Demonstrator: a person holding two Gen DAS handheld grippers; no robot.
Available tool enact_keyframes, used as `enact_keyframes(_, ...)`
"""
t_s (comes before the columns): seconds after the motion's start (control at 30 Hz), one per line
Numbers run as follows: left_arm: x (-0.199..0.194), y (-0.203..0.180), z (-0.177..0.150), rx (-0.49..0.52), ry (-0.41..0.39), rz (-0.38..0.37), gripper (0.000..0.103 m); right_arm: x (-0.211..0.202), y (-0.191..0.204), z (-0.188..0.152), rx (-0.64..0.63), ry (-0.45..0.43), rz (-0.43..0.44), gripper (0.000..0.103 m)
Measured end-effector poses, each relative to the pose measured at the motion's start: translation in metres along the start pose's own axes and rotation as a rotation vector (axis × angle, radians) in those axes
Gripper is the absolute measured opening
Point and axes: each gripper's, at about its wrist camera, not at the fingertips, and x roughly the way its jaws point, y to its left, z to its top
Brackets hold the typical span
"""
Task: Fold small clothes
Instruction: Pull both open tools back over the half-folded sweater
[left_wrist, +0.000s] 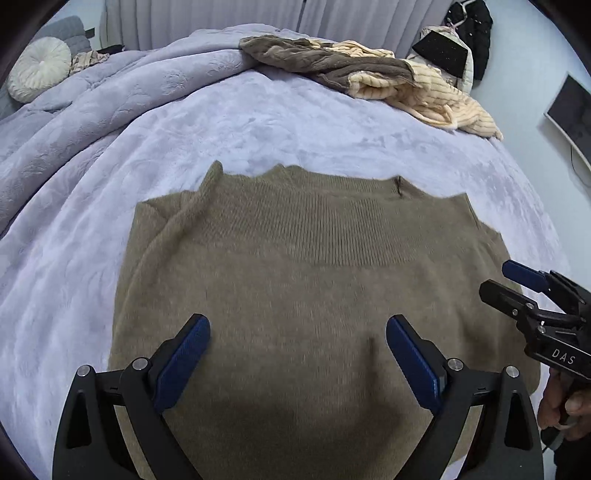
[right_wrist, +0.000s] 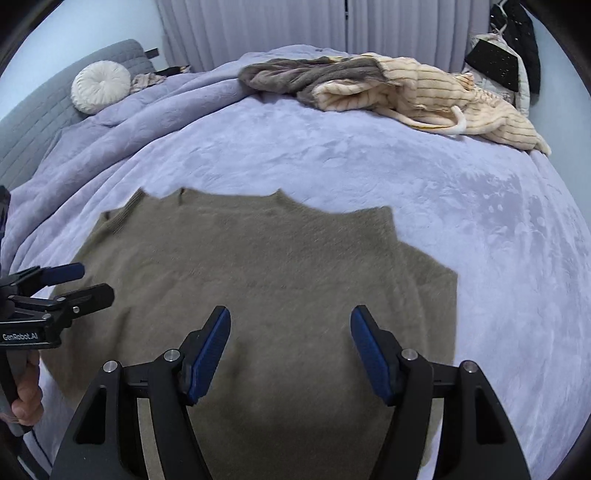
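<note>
An olive-brown knit sweater (left_wrist: 295, 280) lies spread flat on the lavender bed cover, its ribbed band at the far edge. It also shows in the right wrist view (right_wrist: 258, 266). My left gripper (left_wrist: 297, 332) is open and empty, hovering over the near part of the sweater. My right gripper (right_wrist: 290, 325) is open and empty over the sweater's right half. The right gripper shows from the side in the left wrist view (left_wrist: 498, 282), and the left gripper shows in the right wrist view (right_wrist: 92, 282).
The lavender plush cover (left_wrist: 277, 122) covers the bed, bunched at the left. A heap of brown and cream striped clothes (left_wrist: 369, 74) lies at the far edge. A round white cushion (right_wrist: 100, 86) leans on the grey headboard. Curtains hang behind.
</note>
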Motion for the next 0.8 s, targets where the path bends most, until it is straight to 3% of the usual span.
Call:
enact_keyframes(0.1, 0.013, 0.008, -0.022, 0.01, 0.05, 0.09, 0.097, 0.016, 0.013, -0.019, -0.07, 0.068, -0.054, 0.071)
enact_keyframes(0.13, 0.015, 0.016, -0.026, -0.001, 0.058, 0.093, 0.097, 0.02, 0.005, -0.027, -0.057, 0.084, -0.091, 0.071)
enact_keyframes(0.33, -0.023, 0.041, -0.043, -0.098, 0.022, 0.076, 0.097, -0.019, -0.046, -0.044, 0.134, 0.052, -0.065, 0.072)
enact_keyframes(0.4, -0.035, 0.033, -0.053, -0.114, 0.007, 0.024, 0.097, -0.043, -0.036, -0.05, 0.128, -0.003, -0.09, 0.074)
enact_keyframes(0.47, -0.039, 0.015, -0.065, -0.1, 0.006, -0.006, 0.097, -0.055, -0.018, -0.055, 0.115, -0.033, -0.061, 0.074)
enact_keyframes(0.57, -0.033, -0.005, -0.083, -0.056, 0.01, 0.045, 0.097, -0.055, 0.019, -0.072, 0.039, -0.019, -0.029, 0.073)
enact_keyframes(0.63, -0.025, 0.001, -0.094, -0.077, 0.041, 0.061, 0.097, -0.044, 0.032, -0.09, -0.023, 0.014, -0.062, 0.073)
enact_keyframes(0.8, -0.042, 0.019, -0.111, -0.128, 0.041, 0.045, 0.097, -0.043, -0.001, -0.114, 0.058, 0.031, -0.061, 0.076)
